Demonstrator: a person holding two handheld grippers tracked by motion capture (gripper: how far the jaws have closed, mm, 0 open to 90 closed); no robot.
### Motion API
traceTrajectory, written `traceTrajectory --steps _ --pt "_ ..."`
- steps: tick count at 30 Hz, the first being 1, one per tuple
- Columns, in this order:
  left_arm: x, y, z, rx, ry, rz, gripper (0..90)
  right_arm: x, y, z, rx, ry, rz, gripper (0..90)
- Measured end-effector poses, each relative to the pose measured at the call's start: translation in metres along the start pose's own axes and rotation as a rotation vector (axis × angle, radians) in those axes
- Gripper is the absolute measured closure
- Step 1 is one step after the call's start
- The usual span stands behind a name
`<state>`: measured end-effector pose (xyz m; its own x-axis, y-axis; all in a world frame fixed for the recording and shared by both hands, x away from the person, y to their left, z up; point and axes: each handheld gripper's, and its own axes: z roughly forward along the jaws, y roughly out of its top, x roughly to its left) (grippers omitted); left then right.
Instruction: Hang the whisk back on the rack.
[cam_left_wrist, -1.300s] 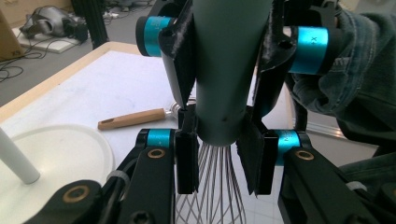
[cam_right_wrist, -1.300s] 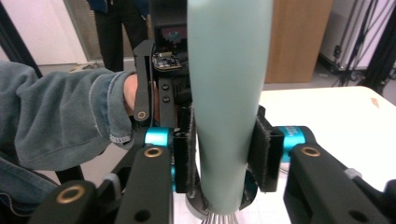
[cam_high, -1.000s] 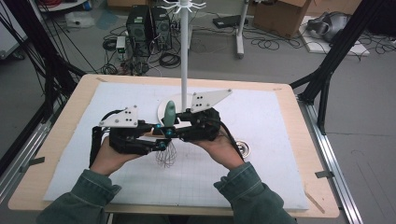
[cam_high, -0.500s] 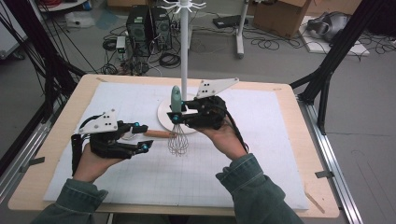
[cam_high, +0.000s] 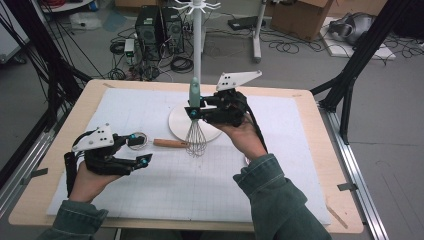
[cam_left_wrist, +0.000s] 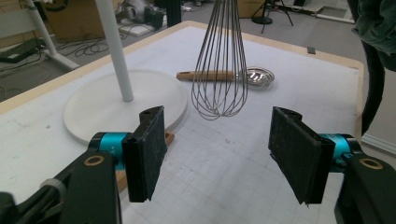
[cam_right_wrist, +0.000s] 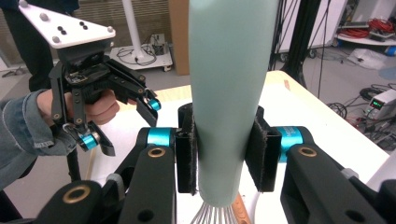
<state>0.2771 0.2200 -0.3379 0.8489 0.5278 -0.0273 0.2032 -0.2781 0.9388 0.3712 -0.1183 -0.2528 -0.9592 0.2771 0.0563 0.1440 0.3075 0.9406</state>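
Fingers, right gripper (cam_high: 196, 112): clamped on whisk (cam_high: 196, 135) handle. Left gripper (cam_high: 141, 150): fingers just opening, empty, whisk released; handover complete.

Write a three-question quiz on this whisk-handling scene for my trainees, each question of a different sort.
1. True or false: the right tool grips the whisk by its green handle.
2. What lies on the mat behind the left tool: A a wooden-handled strainer, B a fork, C a cup?
3. What does the white pole stand on?

Key: 1 true. 2 A. 3 A round white base.
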Motion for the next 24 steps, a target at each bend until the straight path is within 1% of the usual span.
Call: traceTrajectory --steps 3,4,6,10,12,18,24 --pt "0.002 -0.004 -0.003 -0.003 0.004 -0.003 35.6 -0.004 0.003 0.001 0.002 0.005 0.005 67.9" --pt "0.002 -0.005 -0.004 -0.004 0.012 -0.005 35.3 -0.005 0.004 0.001 0.006 -0.003 0.006 67.9" --pt "0.004 -0.007 -0.006 -0.004 0.017 -0.009 33.9 -0.007 0.005 0.001 0.007 -0.001 0.009 67.9" --pt "0.004 -0.01 -0.009 -0.001 0.028 -0.013 32.5 -0.01 0.011 0.002 0.016 -0.004 0.004 67.9" --pt "0.005 -0.012 -0.011 -0.004 0.029 -0.015 31.7 -0.013 0.013 0.002 0.011 0.001 0.005 67.9" --pt "0.007 -0.013 -0.015 0.0 0.042 -0.017 30.1 -0.02 0.024 0.003 0.013 -0.014 0.006 67.9" --pt "0.009 -0.016 -0.016 0.009 0.052 -0.026 28.6 -0.025 0.031 0.001 0.004 -0.027 0.014 67.8"
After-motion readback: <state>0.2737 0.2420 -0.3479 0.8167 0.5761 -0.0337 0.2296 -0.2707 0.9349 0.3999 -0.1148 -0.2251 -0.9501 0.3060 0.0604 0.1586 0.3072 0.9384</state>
